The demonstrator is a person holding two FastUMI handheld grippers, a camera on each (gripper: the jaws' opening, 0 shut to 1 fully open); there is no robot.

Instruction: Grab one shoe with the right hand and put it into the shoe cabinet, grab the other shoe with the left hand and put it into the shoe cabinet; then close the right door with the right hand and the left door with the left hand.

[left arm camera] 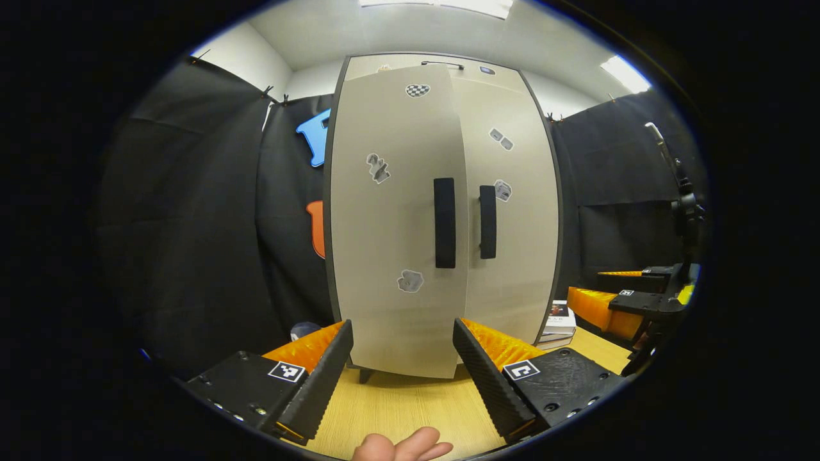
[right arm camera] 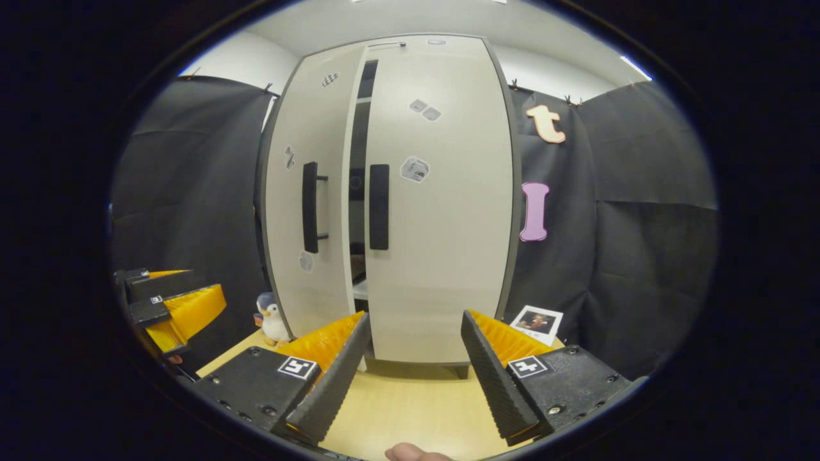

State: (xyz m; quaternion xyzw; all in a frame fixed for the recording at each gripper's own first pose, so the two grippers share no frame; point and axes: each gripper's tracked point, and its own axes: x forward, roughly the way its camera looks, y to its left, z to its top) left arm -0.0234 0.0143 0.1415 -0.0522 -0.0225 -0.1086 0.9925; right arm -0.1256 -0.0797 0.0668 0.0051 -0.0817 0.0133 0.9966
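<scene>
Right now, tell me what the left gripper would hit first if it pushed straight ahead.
Most likely the beige left door of the shoe cabinet, standing slightly ajar. The left gripper has open, empty fingers aimed at the door's lower part, below its black handle. Depth is unclear.

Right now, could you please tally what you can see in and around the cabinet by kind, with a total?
Cabinet doors: 2, the left door ajar and the right door closed
Door handles: 2, one on the left door and one on the right door
Grippers: 2, left gripper and right gripper, both open
Penguin toy: 1
Stack of books: 1
Total: 8
</scene>
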